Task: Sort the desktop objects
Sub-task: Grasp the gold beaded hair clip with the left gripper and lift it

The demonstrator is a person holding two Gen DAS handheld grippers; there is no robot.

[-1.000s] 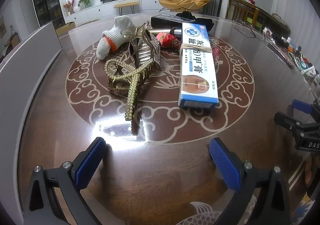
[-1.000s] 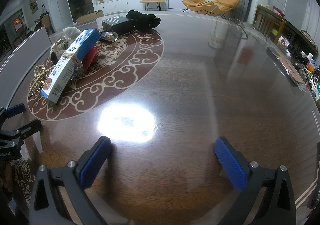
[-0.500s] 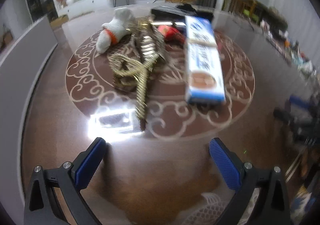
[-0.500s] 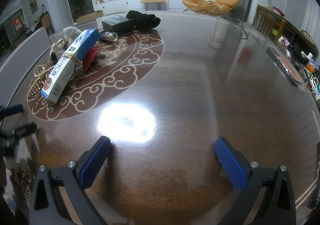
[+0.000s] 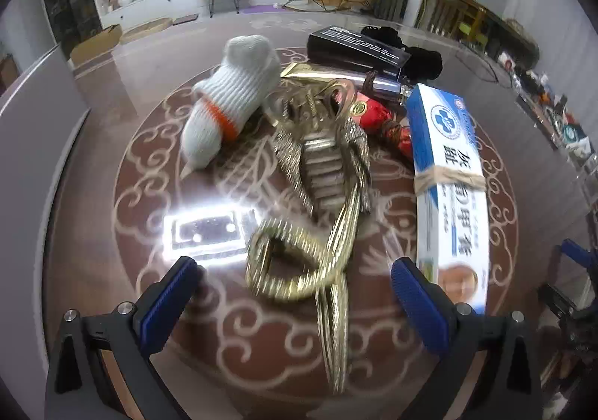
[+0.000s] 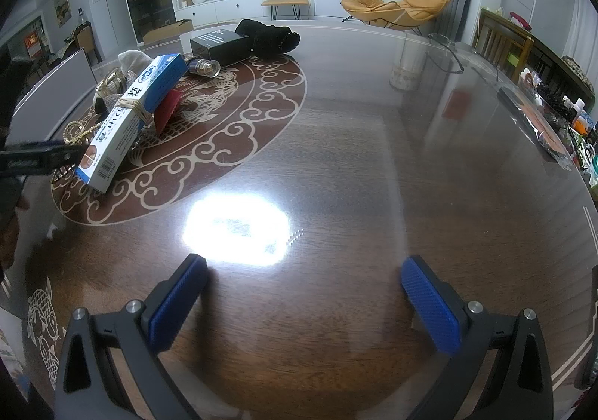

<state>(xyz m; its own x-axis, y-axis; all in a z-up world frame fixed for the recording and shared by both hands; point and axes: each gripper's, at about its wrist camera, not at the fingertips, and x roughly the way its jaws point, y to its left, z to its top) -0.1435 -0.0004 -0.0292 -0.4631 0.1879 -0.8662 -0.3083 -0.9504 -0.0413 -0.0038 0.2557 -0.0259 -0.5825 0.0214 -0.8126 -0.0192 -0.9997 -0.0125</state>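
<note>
A pile of objects lies on the round table's medallion: a gold hair claw (image 5: pixel 317 225), a white sock with an orange band (image 5: pixel 231 98), a blue-and-white ointment box (image 5: pixel 448 177) bound with a rubber band, a red wrapped packet (image 5: pixel 373 113), a black box (image 5: pixel 355 49) and a black cloth (image 5: pixel 422 61). My left gripper (image 5: pixel 295 293) is open, its pads either side of the hair claw's near end, not touching. My right gripper (image 6: pixel 302 293) is open and empty over bare table; the ointment box (image 6: pixel 130 120) and black box (image 6: pixel 220 49) lie far left of it.
A small bottle (image 6: pixel 203 66) lies by the black box. Clutter lines the table's right edge (image 6: pixel 553 120). A grey chair back (image 5: pixel 33 128) stands at the left. The left gripper's arm (image 6: pixel 33 158) shows at the right wrist view's left edge.
My left gripper has moved forward over the medallion, so the hair claw now lies between its open pads. My right gripper has not moved.
</note>
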